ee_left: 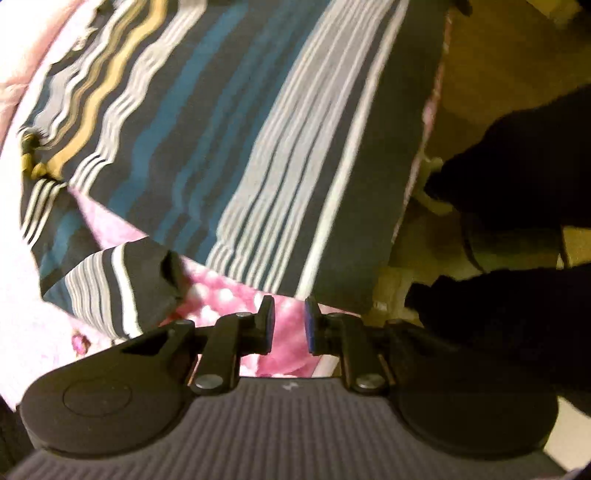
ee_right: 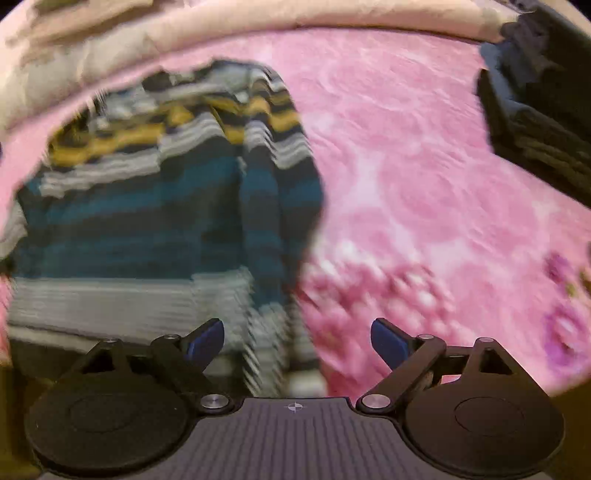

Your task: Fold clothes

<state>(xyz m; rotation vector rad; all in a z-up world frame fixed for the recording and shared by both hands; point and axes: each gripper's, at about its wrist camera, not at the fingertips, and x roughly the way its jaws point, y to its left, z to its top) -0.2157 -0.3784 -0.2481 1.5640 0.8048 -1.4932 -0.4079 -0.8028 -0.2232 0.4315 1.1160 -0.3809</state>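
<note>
A sweater (ee_left: 229, 147) striped in dark grey, teal, white and mustard lies spread on a pink flowered blanket (ee_left: 284, 332). One sleeve (ee_left: 110, 288) lies folded at its lower left. My left gripper (ee_left: 290, 325) points down just in front of the sweater's hem, its blue pads a narrow gap apart with only blanket showing between them. In the right wrist view the same sweater (ee_right: 129, 221) fills the left half, blurred, with a sleeve (ee_right: 273, 258) running down toward my right gripper (ee_right: 297, 339). That gripper stands wide open above the sleeve's cuff and grips nothing.
A stack of dark folded clothes (ee_right: 539, 110) sits at the far right of the blanket (ee_right: 424, 184). Beige bedding (ee_right: 258, 22) runs along the back. Right of the bed edge are a wooden floor (ee_left: 498, 55) and dark shapes (ee_left: 517, 166), possibly a person's clothing.
</note>
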